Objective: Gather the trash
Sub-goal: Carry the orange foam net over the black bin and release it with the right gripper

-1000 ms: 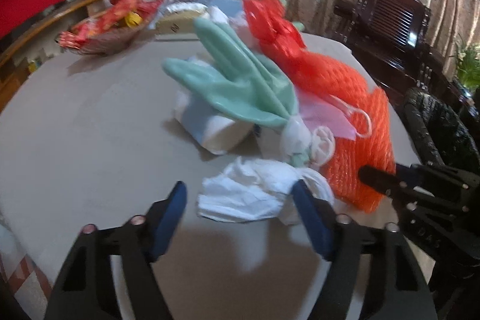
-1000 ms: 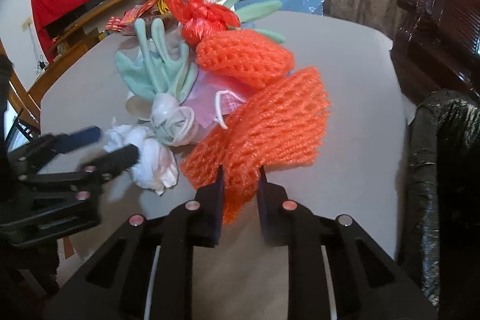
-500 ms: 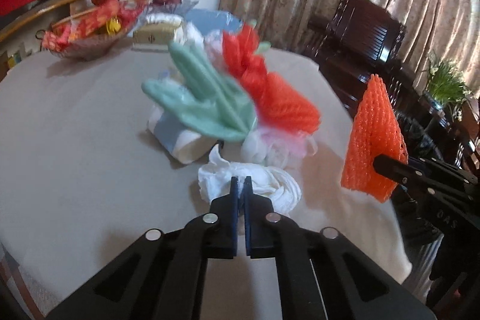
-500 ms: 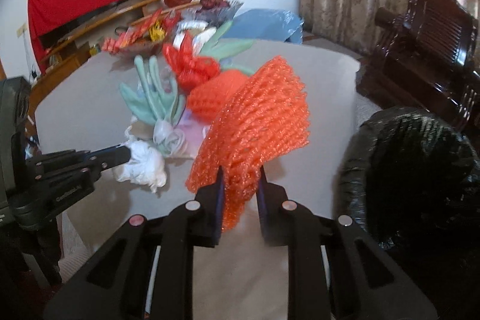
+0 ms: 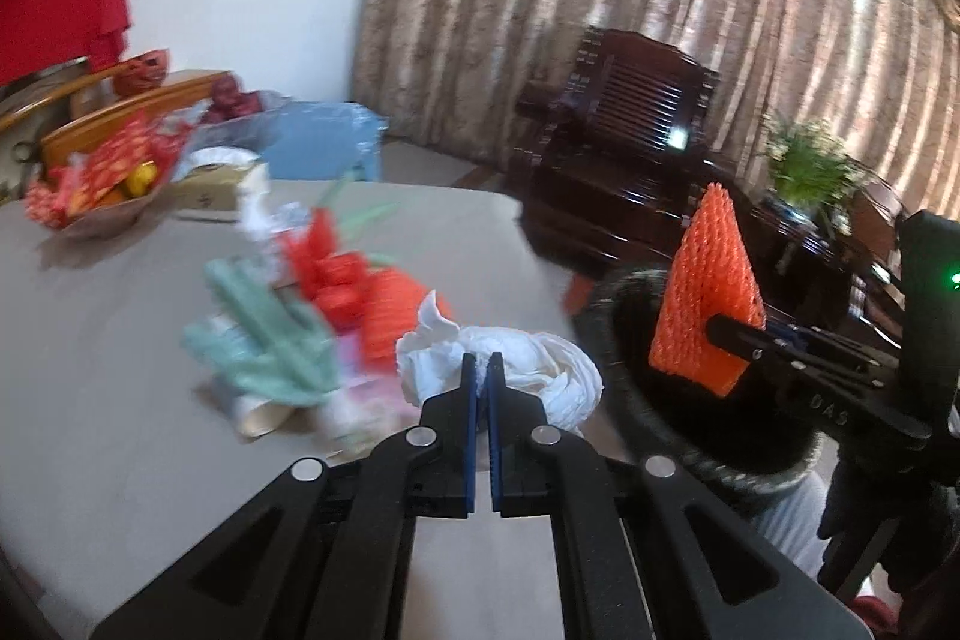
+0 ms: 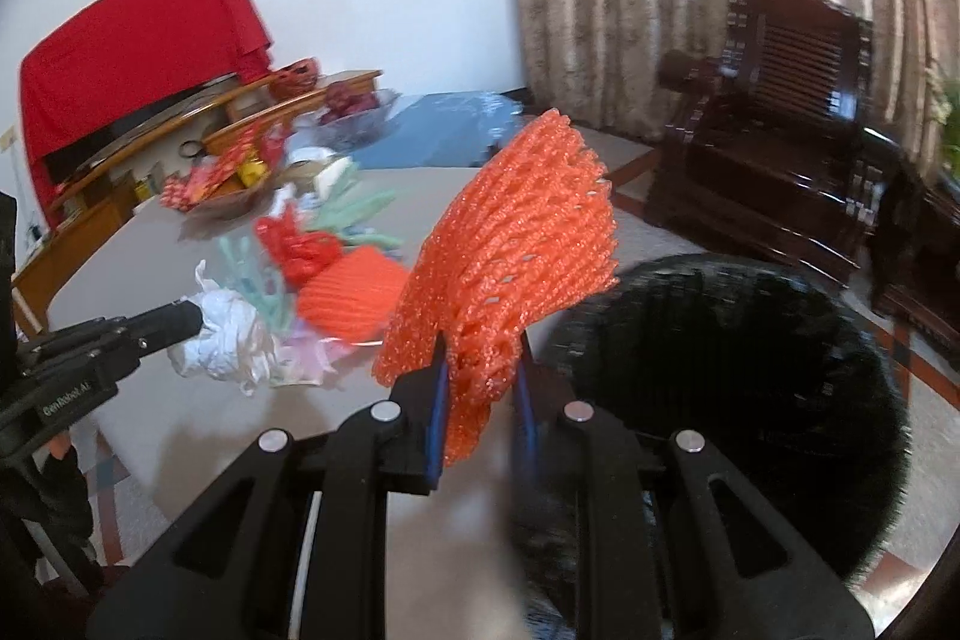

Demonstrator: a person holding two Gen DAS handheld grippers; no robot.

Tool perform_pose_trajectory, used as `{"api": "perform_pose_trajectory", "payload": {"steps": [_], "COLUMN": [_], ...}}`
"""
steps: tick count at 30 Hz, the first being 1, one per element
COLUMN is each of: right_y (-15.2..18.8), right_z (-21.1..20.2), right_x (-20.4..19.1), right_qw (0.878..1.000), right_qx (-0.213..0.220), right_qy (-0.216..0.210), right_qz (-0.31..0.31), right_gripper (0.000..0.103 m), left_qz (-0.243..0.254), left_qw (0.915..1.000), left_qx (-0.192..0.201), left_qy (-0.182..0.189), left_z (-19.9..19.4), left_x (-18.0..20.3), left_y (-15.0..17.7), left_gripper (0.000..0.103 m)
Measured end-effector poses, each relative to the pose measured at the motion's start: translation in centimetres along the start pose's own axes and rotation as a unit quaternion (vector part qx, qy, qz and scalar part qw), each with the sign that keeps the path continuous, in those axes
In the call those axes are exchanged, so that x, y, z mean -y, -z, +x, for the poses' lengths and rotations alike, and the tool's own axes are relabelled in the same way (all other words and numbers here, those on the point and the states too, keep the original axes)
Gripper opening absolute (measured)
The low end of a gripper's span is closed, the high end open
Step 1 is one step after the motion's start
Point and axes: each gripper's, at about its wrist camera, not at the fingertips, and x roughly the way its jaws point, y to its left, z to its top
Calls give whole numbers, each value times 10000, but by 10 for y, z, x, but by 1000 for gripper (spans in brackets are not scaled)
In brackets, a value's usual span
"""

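Note:
My left gripper (image 5: 480,364) is shut on a crumpled white tissue wad (image 5: 528,358) and holds it up near the table's right edge; it also shows in the right wrist view (image 6: 222,334). My right gripper (image 6: 480,340) is shut on an orange foam fruit net (image 6: 516,244), lifted beside the black bin bag (image 6: 750,376). In the left wrist view the net (image 5: 708,292) hangs over the bin (image 5: 708,436). More trash stays on the table: green rubber gloves (image 5: 270,334), a red plastic bag (image 5: 327,262) and another orange net (image 6: 348,301).
A grey table (image 5: 108,388) holds a fruit basket with red packets (image 5: 102,184) and a box (image 5: 210,187) at the back. A dark wooden chair (image 6: 780,118) stands by the curtains, with a potted plant (image 5: 810,166) to the right.
My left gripper closed on the white tissue wad and lifted it rightward toward the bin. My right gripper carried the orange net off the table to beside the black bin.

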Motion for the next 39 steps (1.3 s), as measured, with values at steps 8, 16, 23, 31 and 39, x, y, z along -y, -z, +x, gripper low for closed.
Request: {"api": "perform_pose_trajectory", "payload": {"steps": [8,16,23,31,39], "right_y": [15,29,37,27,3], "right_z": [-16,-18,-18,-17,7], "right_x": [63,102,115,95,42], "right_qw": [9966,9899,9834,9868,9961], "right_qx": [-33,-181,-228,-39,94], "right_qy": [641,1158,1596,1435,775], "right_qz": [516,795,835,751,412], "right_gripper": [18,29,85,96,97], "left_qz": [609,781,793,613,438], "left_qw": [9956,9896,9896,9967,9974], "left_qx": [-7,-268,-287,19,333], "left_qy": [718,1175,1166,533,-464], "left_z": [43,92,101,75,33], "left_x": [75,131,136,94,16], "left_y": [-21,-29,-25,-27,-19], "left_gripper": [3,10,52,76,81]}}
